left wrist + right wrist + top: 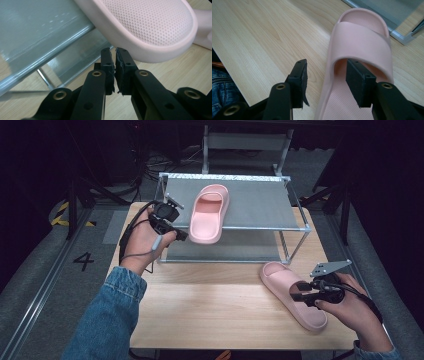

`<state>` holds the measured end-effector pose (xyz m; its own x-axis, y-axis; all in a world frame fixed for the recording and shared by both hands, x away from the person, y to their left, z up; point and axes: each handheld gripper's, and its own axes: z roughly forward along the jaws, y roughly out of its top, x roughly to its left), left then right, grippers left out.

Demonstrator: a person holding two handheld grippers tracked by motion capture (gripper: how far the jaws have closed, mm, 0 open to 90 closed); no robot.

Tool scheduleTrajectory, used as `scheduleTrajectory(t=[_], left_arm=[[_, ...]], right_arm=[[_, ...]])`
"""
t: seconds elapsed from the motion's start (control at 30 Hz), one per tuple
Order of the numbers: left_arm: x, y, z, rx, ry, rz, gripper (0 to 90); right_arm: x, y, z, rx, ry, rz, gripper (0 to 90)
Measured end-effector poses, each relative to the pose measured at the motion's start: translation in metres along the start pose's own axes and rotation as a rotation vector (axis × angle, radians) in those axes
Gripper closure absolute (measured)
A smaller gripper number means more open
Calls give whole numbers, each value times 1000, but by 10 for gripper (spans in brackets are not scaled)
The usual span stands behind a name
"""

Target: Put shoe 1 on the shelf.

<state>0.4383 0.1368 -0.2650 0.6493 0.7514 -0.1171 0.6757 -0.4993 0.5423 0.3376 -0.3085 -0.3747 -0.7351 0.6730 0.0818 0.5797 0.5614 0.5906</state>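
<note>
right gripper (pixel 325 82) gapes astride the table slipper's (pixel 362 50) rim, likely pre-grasp; closing comes next; left gripper (pixel 115 66) closed, empty, beside the rack (pixel 260 200).

A black "4" (pixel 83 261) — painted on the grey floor, left of the table (pixel 210 310)
</note>
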Motion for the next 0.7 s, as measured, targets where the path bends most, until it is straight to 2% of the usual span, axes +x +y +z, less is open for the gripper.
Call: scheduleTrajectory(t=[0.03,0.07,0.2,0.33,0.5,0.63,0.7], left_arm=[[-8,3,2,-4,-10,11,832],[-11,4,3,1,-7,24,829],[-18,5,2,7,2,31,823],[-27,1,-4,10,-36,38,823],[-48,-1,-7,30,-75,96,823],[-66,0,-2,60,-102,144,819],[-71,0,1,66,-105,151,821]], right_arm=[[0,0,0,4,-1,-2,522],[-1,0,0,6,-2,-2,522],[-1,-1,1,5,-2,-1,522],[-1,-1,0,6,-1,-3,522],[1,0,1,11,2,-3,522],[2,0,2,14,3,-6,522],[1,0,2,15,3,-6,522]])
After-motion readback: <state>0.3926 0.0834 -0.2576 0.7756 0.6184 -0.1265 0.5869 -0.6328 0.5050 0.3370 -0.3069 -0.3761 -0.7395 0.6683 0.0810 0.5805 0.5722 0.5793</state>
